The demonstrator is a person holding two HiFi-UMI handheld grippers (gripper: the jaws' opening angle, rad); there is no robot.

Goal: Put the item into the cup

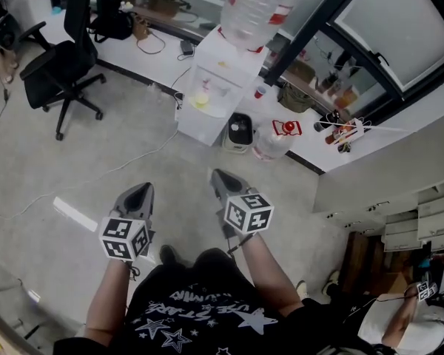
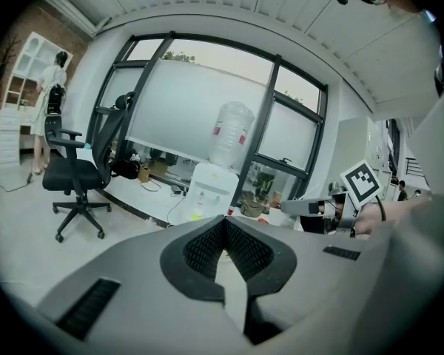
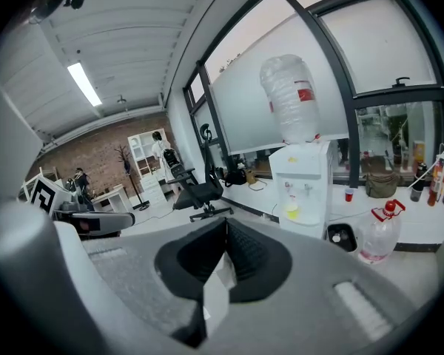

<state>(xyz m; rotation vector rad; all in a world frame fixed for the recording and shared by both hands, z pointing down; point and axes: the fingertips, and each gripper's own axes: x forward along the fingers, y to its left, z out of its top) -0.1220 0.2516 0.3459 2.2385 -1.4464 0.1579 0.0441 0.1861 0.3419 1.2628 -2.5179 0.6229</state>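
- Both claws were clenched and empty as the person stood on the bare office floor (image 1: 96, 161). The left gripper (image 1: 140, 189) and right gripper (image 1: 220, 174) were held side by side at waist height, pointing forward.
- In the left gripper view, the left gripper's (image 2: 224, 224) jaws met at the tips with nothing between them. The right gripper view showed the same of the right gripper (image 3: 226, 224).
- No item for the task could be made out in any view, on the floor or in either claw.
- The only cup in sight was a small red cup (image 1: 260, 92) on the low white ledge (image 1: 155, 58), just beside the water dispenser (image 1: 214, 87). It stood ahead of the grippers and slightly to the person's right, well apart from both. Whether it was the task's cup could not be told.
- By that lie, the right gripper appeared the nearer of the two. Any reach would likely run forward past the dispenser's right side.
- The red cup was too small for its opening or contents to be read.
- The ledge ran out of frame on both sides, so the item may have lain outside the views.
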